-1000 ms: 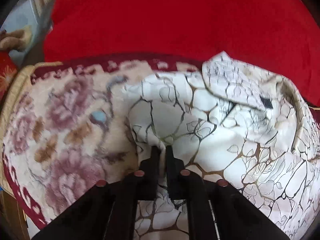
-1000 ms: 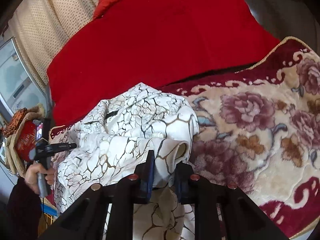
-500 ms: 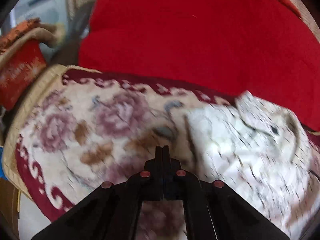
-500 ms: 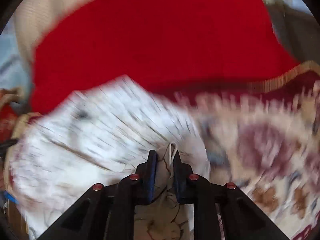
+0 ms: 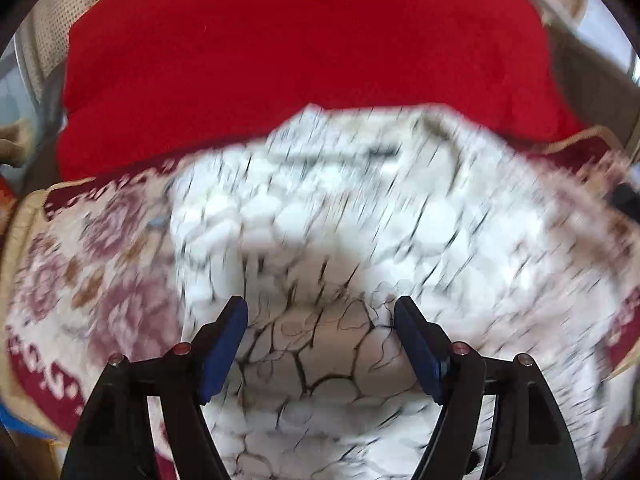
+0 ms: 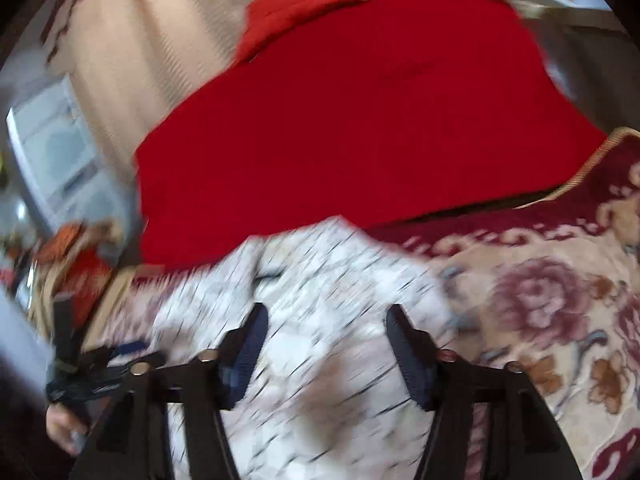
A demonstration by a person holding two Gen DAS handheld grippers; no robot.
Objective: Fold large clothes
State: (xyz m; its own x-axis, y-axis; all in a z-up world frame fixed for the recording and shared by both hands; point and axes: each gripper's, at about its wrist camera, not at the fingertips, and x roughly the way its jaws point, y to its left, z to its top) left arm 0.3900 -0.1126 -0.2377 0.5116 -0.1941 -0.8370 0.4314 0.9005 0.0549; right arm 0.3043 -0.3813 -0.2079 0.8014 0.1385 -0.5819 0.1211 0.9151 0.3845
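A white garment with a black and gold crackle print lies bunched on the floral blanket. It is blurred by motion in both views. My left gripper is open wide just above the cloth and holds nothing. In the right wrist view the same garment lies below my right gripper, which is also open wide and empty. The other gripper, held in a hand, shows at the lower left of the right wrist view.
A big red cover lies behind the garment, also in the right wrist view. The floral blanket stretches right. Beige curtain and a window stand at the back left. A red cushion sits at the left.
Both grippers were shut on folds of the garment one second ago. Both have opened wide and let go, and the garment has dropped onto the blanket. Both cameras are still swinging.
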